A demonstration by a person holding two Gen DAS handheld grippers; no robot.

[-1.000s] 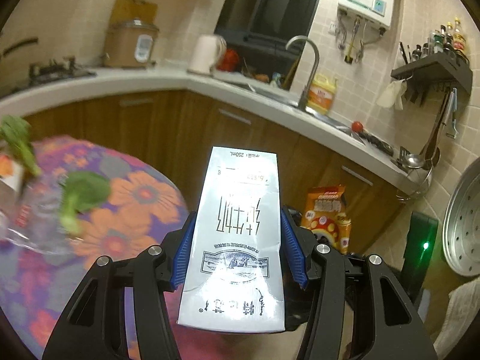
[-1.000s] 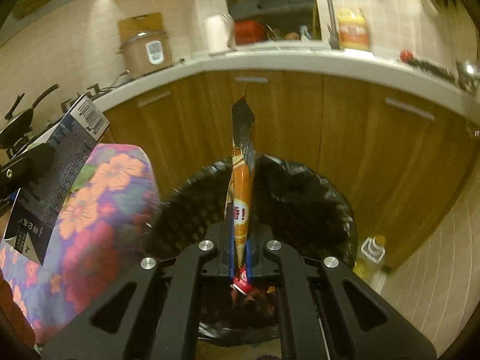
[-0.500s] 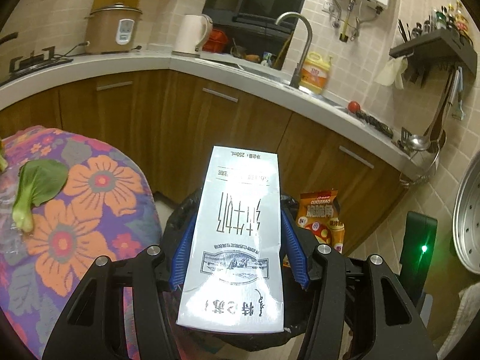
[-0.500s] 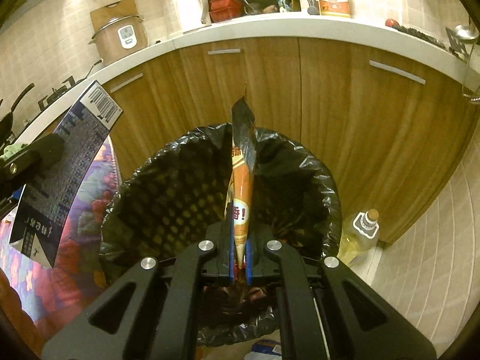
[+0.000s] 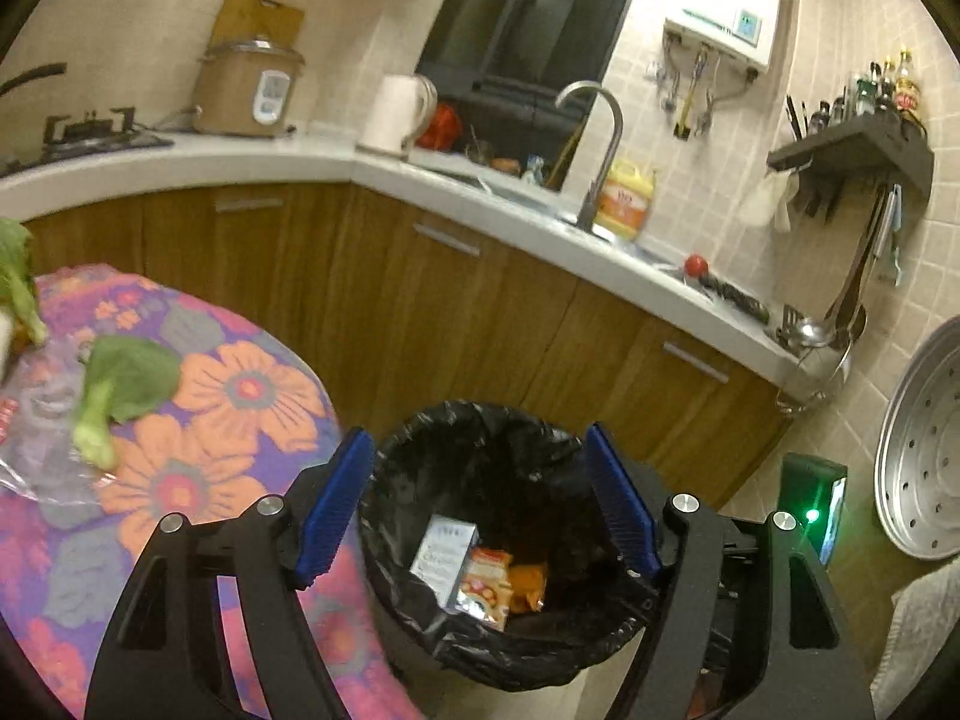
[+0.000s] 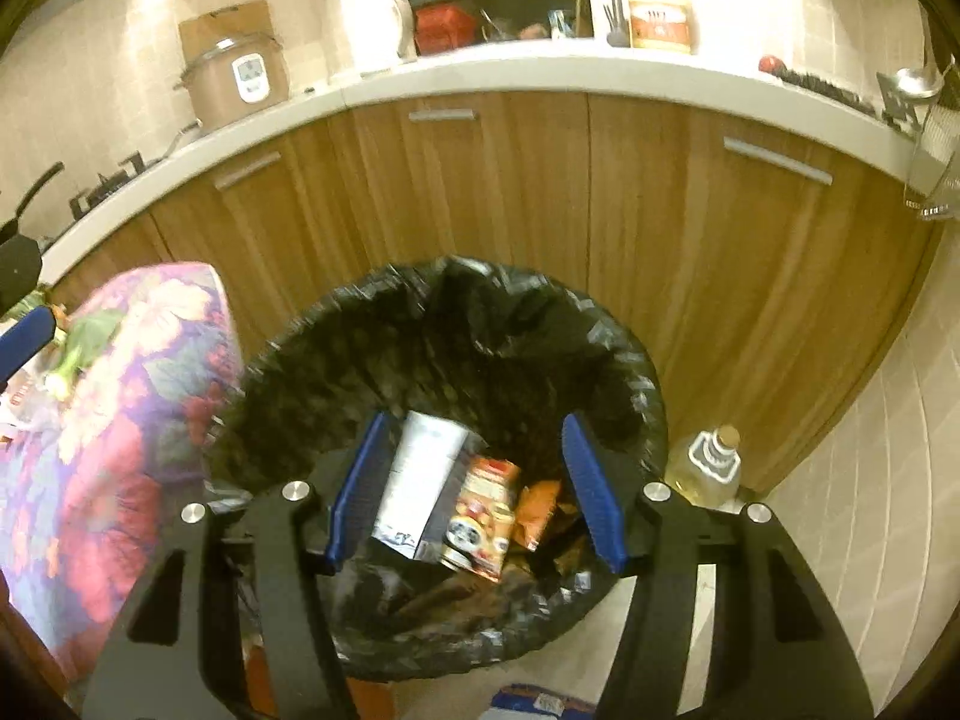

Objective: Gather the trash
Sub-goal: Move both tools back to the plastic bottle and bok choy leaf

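A bin lined with a black bag (image 5: 480, 438) (image 6: 456, 324) stands on the floor by the wooden cabinets. Inside lie a white milk carton (image 5: 444, 552) (image 6: 420, 480) and an orange snack wrapper (image 5: 489, 585) (image 6: 486, 510). My left gripper (image 5: 480, 504) is open and empty above the bin's near rim. My right gripper (image 6: 474, 486) is open and empty, hovering over the bin's mouth. One blue pad of the left gripper (image 6: 24, 339) shows at the left edge of the right wrist view.
A table with a flowered cloth (image 5: 228, 396) (image 6: 132, 420) stands left of the bin, with green leaves (image 5: 120, 378) on clear plastic. An oil bottle (image 6: 705, 462) stands on the floor right of the bin. Cabinets and countertop (image 5: 510, 204) run behind.
Both grippers opened. The milk carton dropped from the left one and the orange wrapper from the right one; both now lie in the bin.
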